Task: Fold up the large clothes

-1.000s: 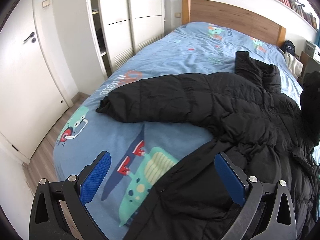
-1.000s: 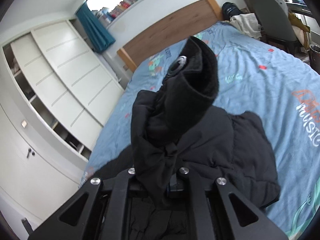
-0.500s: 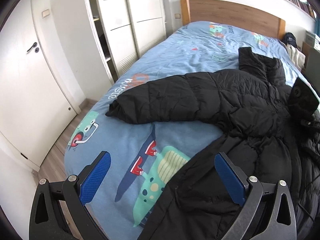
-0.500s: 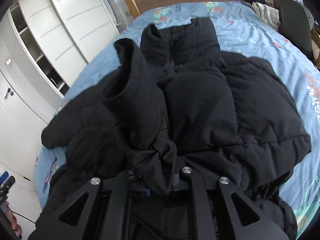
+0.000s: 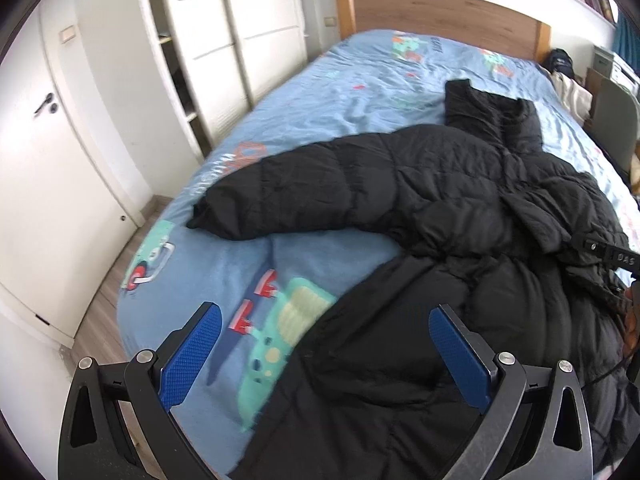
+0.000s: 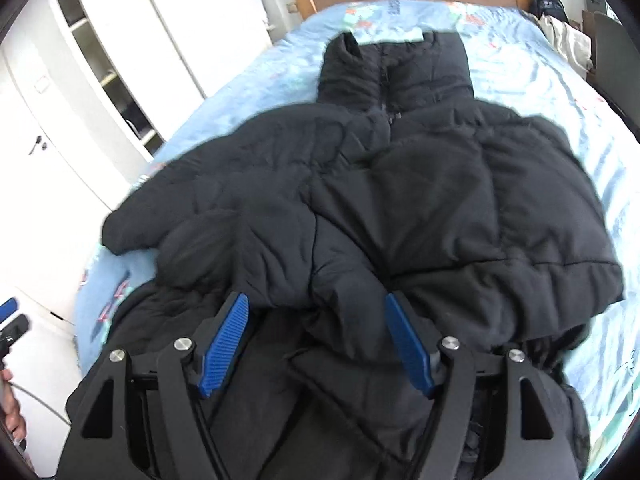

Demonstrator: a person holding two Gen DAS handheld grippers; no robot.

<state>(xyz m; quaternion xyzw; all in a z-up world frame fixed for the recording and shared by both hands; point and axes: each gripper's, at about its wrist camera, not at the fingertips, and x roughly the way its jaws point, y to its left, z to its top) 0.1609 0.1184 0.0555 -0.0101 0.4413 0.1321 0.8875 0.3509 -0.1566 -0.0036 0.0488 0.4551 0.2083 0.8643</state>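
Observation:
A black puffer jacket (image 5: 460,184) lies face up on the blue printed bed cover (image 5: 352,92), collar (image 6: 396,68) toward the headboard. One sleeve (image 5: 296,196) stretches out to the left. The other sleeve (image 6: 256,240) lies folded across the jacket's front. My right gripper (image 6: 315,300) hovers low over that folded sleeve, and its jaws are opening. Fabric lies between the blue pads (image 6: 226,336), which do not press on it. My left gripper (image 5: 324,312) stands wide open above the jacket's lower left edge, holding nothing.
A white wardrobe (image 5: 224,40) and a white door (image 5: 60,160) line the left wall beside a strip of wood floor (image 5: 104,300). The wooden headboard (image 5: 440,12) is at the far end. A chair (image 5: 612,120) and piled clothes (image 5: 572,92) stand at the bed's far right.
My right gripper came down with the raised sleeve, laid it across the jacket's front, and its jaws parted, letting the sleeve go. My left gripper shifted slightly, still open.

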